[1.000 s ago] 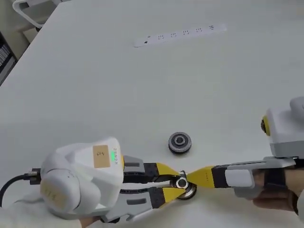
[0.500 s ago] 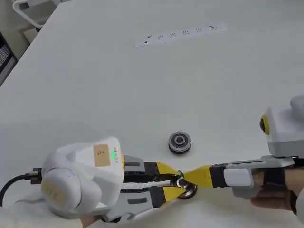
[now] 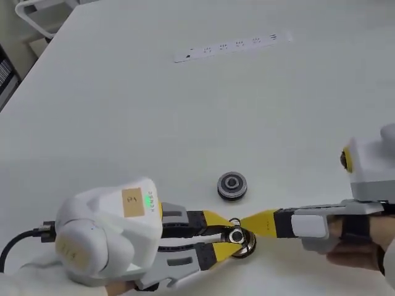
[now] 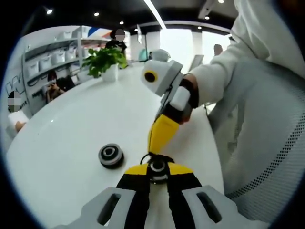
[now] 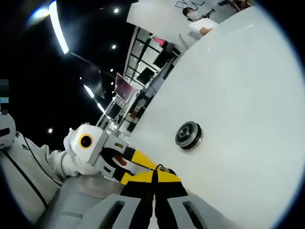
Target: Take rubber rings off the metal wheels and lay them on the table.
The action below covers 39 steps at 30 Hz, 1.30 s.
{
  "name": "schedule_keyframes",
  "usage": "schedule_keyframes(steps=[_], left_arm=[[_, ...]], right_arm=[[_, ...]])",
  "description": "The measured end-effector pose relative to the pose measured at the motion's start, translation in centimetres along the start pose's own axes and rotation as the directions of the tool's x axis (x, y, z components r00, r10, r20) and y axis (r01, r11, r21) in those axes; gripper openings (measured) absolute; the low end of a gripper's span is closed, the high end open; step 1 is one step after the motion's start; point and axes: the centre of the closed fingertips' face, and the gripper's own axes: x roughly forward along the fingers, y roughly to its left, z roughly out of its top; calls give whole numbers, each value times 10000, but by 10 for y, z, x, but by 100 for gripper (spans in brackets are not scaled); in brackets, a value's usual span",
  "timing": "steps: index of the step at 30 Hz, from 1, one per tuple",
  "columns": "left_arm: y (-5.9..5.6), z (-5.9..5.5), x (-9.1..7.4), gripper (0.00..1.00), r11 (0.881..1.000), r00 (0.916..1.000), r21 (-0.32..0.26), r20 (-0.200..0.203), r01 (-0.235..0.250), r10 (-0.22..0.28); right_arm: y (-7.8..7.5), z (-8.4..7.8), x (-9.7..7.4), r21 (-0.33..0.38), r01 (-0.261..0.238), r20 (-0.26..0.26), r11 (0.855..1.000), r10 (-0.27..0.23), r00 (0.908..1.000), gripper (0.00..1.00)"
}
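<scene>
A small metal wheel (image 3: 238,237) is clamped between the yellow jaws of my left gripper (image 3: 230,238), low over the white table (image 3: 185,111). My right gripper (image 3: 241,225) comes in from the right, its jaws shut on a thin black rubber ring (image 5: 162,168) that loops up off that wheel. In the left gripper view the held wheel (image 4: 157,171) sits between my own jaws, and the right gripper (image 4: 153,152) pinches just above it. A second wheel (image 3: 232,185) with its black ring on lies flat a little beyond, also seen as the dark wheel (image 5: 188,134).
A white power strip (image 3: 231,45) lies far back on the table. A white frame (image 3: 37,15) stands off the table's far left corner. A plant (image 4: 102,59) and people sit at the table's far end in the left gripper view.
My right gripper's tip has lifted slightly off the held wheel, drawing a small loop of the ring with it. The left gripper and the second wheel have stayed put.
</scene>
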Motion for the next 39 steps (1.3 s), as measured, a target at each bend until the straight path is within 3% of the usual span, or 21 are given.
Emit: schedule_keyframes(steps=[4, 14, 20, 25, 31, 34, 39], left_arm=[[2, 0, -2, 18, 10000, 9997, -33, -241, -50, 49], [11, 10, -21, 26, 9988, 9985, 236, -333, -429, 437], [11, 26, -38, 33, 9978, 9988, 462, 37, -483, 482], [12, 36, -55, 47, 9961, 9973, 507, 187, -716, 707], [10, 49, -74, 54, 9962, 9962, 463, 495, -741, 718], [13, 52, -84, 61, 9934, 9944, 611, 461, -974, 947], [16, 58, -102, 72, 9901, 9892, 301, 564, -1370, 1351]], right_arm=[[1, 1, -1, -181, 73, 0, 9998, -73, 10000, 0], [6, 5, -4, -422, 174, 0, 9990, -175, 9998, 0], [9, 8, -9, -555, 298, 93, 9980, -294, 9995, 0], [14, 11, -15, -763, 402, 159, 9963, -391, 9991, 0], [21, 16, -25, -1035, 607, 284, 9928, -581, 9979, 0], [25, 17, -30, -1101, 648, 316, 9918, -617, 9976, 0], [30, 18, -38, -1333, 848, 308, 9874, -814, 9962, 0]])
